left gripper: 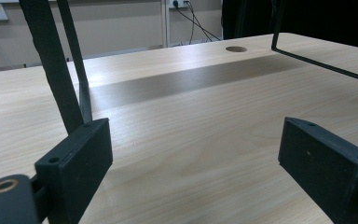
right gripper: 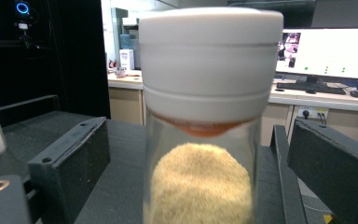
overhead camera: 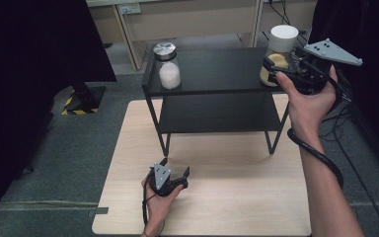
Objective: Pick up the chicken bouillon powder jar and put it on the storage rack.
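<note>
Standing upright on shelf (overhead camera: 217, 74): jar (right gripper: 205, 140) (white lid up); right gripper (right gripper: 198, 163) fingers open around it.

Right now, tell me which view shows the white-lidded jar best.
The right gripper view: the white-lidded jar stands close up between the open jaws, tan grains visible inside. The high view shows it small on the black shelf, partly behind the right gripper.

Silver-lidded jar (overhead camera: 167, 65) of white grains, far left on the black shelf (overhead camera: 217, 74). Shelf stands on a wooden table (overhead camera: 227, 197). Monitor (right gripper: 326, 51) far right.
</note>
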Demonstrator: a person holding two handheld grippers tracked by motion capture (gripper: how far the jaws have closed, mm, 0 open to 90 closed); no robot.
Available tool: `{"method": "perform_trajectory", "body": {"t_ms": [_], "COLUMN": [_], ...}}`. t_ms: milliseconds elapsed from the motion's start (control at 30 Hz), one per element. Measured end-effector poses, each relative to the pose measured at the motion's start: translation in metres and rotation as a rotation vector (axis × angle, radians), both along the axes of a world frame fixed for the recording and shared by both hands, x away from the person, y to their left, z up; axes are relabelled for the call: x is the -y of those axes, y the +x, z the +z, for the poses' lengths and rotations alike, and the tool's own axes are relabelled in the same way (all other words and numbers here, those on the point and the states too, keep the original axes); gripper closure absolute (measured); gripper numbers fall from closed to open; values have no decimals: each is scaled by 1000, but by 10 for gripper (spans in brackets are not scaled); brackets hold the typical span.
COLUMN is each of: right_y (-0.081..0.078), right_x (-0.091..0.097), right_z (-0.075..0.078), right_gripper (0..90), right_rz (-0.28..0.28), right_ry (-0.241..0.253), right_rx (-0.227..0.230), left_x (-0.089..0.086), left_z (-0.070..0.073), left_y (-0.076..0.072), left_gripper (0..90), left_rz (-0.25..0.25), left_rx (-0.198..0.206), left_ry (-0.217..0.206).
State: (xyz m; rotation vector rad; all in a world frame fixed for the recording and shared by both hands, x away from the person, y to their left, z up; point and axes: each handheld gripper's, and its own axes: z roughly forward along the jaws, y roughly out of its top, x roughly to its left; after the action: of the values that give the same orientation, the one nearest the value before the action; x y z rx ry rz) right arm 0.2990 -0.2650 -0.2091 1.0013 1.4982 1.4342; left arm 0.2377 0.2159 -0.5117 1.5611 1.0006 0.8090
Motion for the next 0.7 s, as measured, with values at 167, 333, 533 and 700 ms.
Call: {"method": "perform_trajectory", "body": {"t_ms": [167, 333, 533, 700], "right_y": [-5, -10, -18, -23], "right_x": [5, 9, 12, 15], "right_z": [-6, -11, -18, -24], "right_gripper": [61, 56, 56, 56], "right_rz": [15, 42, 58, 71], "right_ry": [-4, 13, 2, -9], "right_rx": [14, 5, 21, 26], "left_x": [0, 1, 0, 0], "left_z": [0, 0, 0, 0], "left_y": [0, 0, 0, 0], "left_gripper": [90, 90, 90, 90], "left_rz": [0, 0, 2, 2], "left_rx": [1, 3, -1, 0], "left_ry": [3, 3, -1, 1]}}
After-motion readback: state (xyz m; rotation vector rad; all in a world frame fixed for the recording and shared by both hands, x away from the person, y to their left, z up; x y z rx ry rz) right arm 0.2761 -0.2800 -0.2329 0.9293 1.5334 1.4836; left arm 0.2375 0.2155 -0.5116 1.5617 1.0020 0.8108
